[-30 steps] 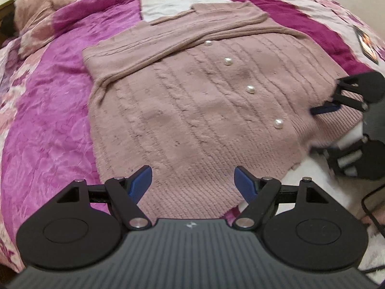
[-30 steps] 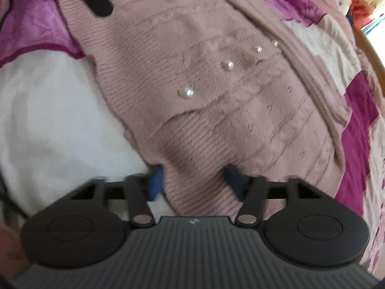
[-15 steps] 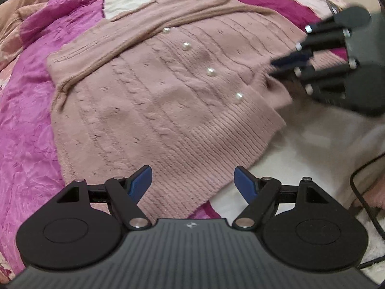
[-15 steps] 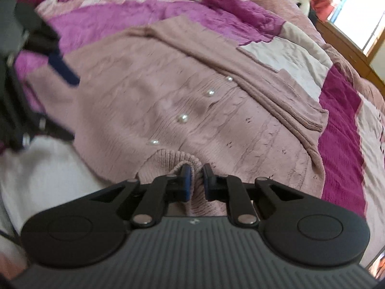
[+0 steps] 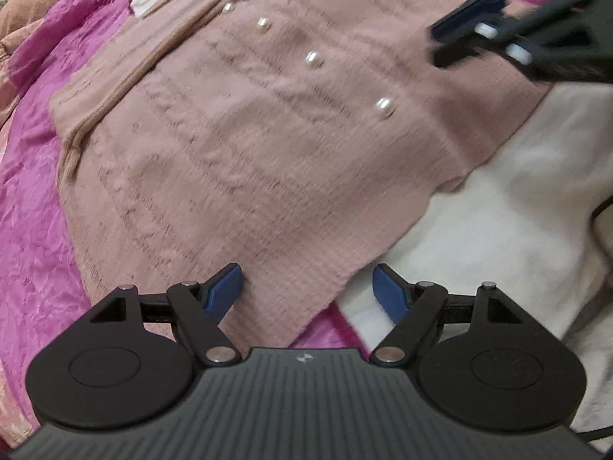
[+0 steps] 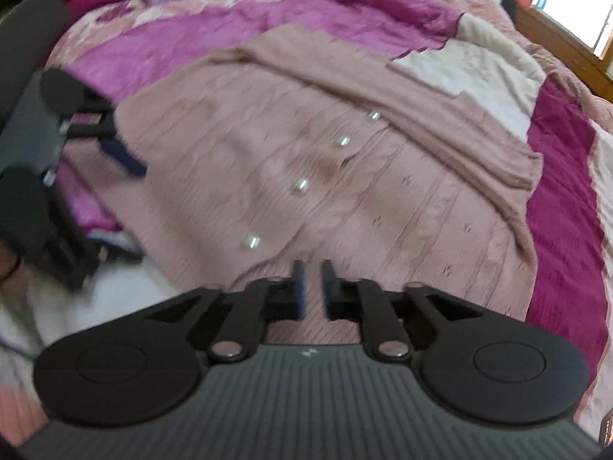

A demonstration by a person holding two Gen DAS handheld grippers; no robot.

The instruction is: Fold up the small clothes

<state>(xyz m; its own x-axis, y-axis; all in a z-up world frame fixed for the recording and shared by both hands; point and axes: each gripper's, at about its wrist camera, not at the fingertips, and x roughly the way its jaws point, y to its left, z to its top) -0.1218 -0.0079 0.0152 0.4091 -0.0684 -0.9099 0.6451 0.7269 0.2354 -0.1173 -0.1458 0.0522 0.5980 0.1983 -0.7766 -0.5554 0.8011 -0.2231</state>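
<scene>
Both tongs show: in the left view our left tongs (image 5: pixel 308 287) gape over the pink cardigan's (image 5: pixel 268 145) hem on the bed's magenta quilt (image 5: pixel 30 230). In the right view our right tongs (image 6: pixel 311 285), clenched earlier, have just reopened, released.

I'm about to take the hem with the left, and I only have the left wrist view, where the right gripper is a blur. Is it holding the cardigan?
Observer: No. The right wrist view shows the right gripper with its jaws narrowly apart. They have just been opening, and the cardigan lies flat under the gap, not pinched.
Operator: My view cuts off the folded sleeve. Where does it end?
Observer: The sleeve runs across the chest above the pearl buttons. Its cuff stops at the cardigan's side edge, beside the quilt's dark magenta stripe.
</scene>
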